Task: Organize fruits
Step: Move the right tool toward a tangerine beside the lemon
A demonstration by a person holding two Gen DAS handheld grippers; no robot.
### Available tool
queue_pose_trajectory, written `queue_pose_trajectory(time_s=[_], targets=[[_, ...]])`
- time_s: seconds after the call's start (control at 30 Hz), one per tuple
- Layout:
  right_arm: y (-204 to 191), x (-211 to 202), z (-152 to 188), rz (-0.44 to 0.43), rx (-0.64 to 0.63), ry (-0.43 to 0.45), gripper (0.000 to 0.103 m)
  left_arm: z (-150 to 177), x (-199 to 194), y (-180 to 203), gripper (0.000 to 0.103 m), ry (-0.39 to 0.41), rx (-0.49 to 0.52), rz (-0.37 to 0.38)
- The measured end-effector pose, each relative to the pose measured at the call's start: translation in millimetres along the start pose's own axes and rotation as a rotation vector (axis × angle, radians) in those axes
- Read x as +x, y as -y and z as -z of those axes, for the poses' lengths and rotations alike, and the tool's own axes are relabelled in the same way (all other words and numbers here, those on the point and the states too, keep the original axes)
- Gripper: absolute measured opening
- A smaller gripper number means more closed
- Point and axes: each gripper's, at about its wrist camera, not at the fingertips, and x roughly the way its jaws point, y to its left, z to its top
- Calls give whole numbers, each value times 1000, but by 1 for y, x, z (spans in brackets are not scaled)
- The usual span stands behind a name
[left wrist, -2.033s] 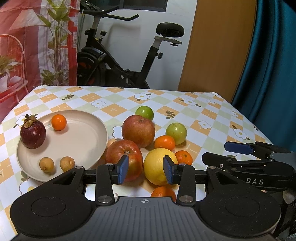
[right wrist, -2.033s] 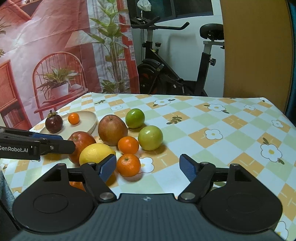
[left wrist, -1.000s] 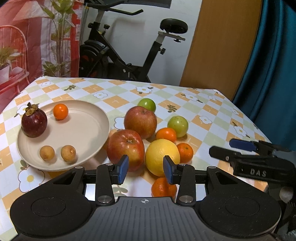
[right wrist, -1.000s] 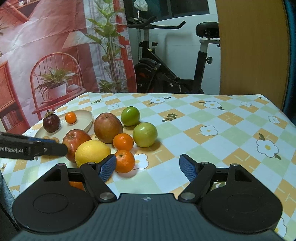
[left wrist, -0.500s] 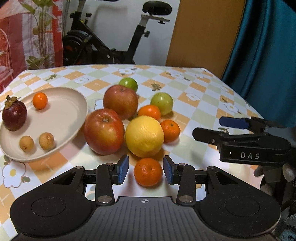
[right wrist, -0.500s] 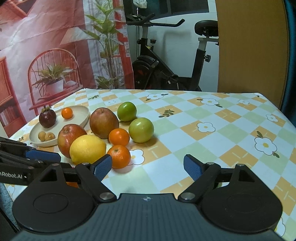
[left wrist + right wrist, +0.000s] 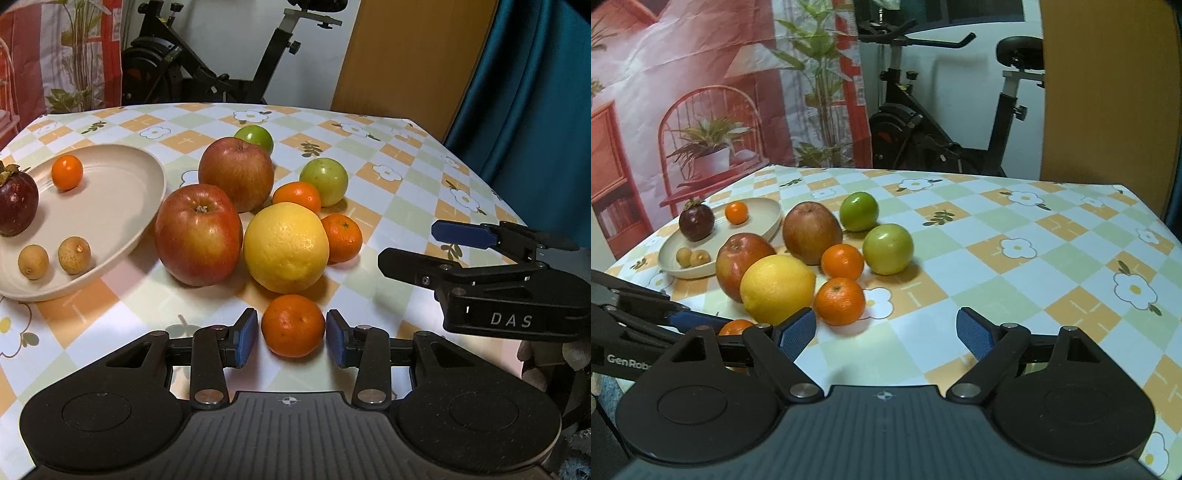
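From the right wrist view, the left gripper [image 7: 713, 326] hides most of the nearest tangerine [image 7: 735, 326]. Left of the left gripper [image 7: 291, 334], the frame edge cuts the plate [image 7: 147, 206] and mangosteen [image 7: 14, 206].

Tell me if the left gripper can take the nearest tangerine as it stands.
Probably yes. The tangerine sits between the open fingers of the left gripper, with small gaps each side and nothing in between; the lemon lies just behind it.

Two apples [image 7: 198, 233], two green fruits [image 7: 324, 181], four oranges [image 7: 293, 325], one lemon [image 7: 286, 247].
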Motion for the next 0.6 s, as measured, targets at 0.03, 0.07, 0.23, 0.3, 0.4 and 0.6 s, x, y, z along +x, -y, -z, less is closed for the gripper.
queue_pose_trajectory(time_s=[0.03, 0.07, 0.23, 0.3, 0.4, 0.6], targets=[[-1, 0, 0, -4, -6, -1, 84, 0, 0, 1, 39, 3, 1, 2], [-2, 1, 0, -9, -9, -1, 83, 0, 0, 1, 39, 4, 6, -5], [-4, 4, -1, -42, -33, -2, 65, -2, -4, 2, 38, 23, 9, -11], [-6, 9, -3, -50, -69, -9, 54, -2, -5, 2, 38, 26, 9, -12], [-6, 18, -7, -72, -90, -25, 52, -2, -6, 1, 38, 33, 5, -15], [-11, 34, -11, -122, -151, -65, 52, -2, -6, 1, 38, 37, -1, -14]])
